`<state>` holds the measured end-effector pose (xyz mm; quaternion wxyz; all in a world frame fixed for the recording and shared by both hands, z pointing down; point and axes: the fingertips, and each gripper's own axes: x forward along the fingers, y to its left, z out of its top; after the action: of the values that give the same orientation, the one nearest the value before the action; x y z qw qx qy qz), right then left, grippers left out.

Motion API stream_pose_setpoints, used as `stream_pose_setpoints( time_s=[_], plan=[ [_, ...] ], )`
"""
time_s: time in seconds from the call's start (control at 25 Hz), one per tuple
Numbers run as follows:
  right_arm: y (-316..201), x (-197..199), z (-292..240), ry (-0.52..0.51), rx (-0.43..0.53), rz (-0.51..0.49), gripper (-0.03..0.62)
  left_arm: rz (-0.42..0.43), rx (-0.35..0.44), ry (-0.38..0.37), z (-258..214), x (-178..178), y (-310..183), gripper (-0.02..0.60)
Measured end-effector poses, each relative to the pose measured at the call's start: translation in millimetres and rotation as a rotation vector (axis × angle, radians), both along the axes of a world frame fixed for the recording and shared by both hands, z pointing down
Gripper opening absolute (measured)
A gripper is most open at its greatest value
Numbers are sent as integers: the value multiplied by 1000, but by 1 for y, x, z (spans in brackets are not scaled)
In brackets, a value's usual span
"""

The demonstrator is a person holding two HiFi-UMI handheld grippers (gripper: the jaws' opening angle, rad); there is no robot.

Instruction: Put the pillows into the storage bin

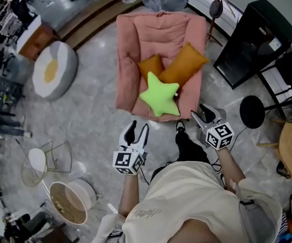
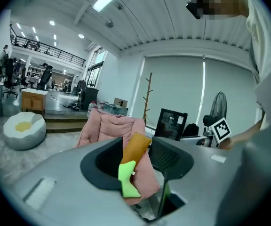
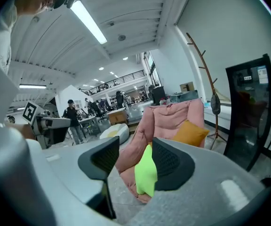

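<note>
Just ahead of the left tool (image 1: 137, 128) and right tool (image 1: 204, 113), both spread, empty: star pillow (image 1: 160, 99) on chair (image 1: 131, 49).

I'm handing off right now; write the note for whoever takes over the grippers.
Left gripper: open, empty. Right gripper: open, empty. Both short of the pink floor chair, touching nothing.
Green star pillow, large orange pillow and small orange pillow all lie on the chair.
Round white bin, probably the storage bin, stands on the floor at the person's left.
Done: nothing yet. Left: all three pillows into the bin.
</note>
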<state>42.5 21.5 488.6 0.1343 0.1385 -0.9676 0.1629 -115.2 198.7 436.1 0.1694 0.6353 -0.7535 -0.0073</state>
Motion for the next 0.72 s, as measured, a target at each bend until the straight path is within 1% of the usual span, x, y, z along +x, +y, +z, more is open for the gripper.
stream_pose_setpoints(
  time_s=[0.08,0.12,0.24,0.44,0.52,0.6,0.72],
  plan=[
    [-26,-21,6,4,-3,-34,221,-17,9,-10,-10,-15,-26,213],
    [-38,-31,10,9,3,-59,232,-24,11,-18,-13,-21,-39,213],
    [-69,-57,37,59,2,-140,235,-46,4,-18,-14,-35,-72,210],
    [-105,-93,92,174,-52,-237,252,-62,-52,-6,-9,-53,-114,201],
    [-117,-106,112,203,-94,-260,252,-71,-61,-1,-7,-60,-128,201],
    [-122,-118,133,235,-140,-289,264,-88,-65,1,-7,-68,-139,201],
    [-123,-131,172,321,-181,-357,280,-119,-80,28,-2,-77,-151,192]
  ],
)
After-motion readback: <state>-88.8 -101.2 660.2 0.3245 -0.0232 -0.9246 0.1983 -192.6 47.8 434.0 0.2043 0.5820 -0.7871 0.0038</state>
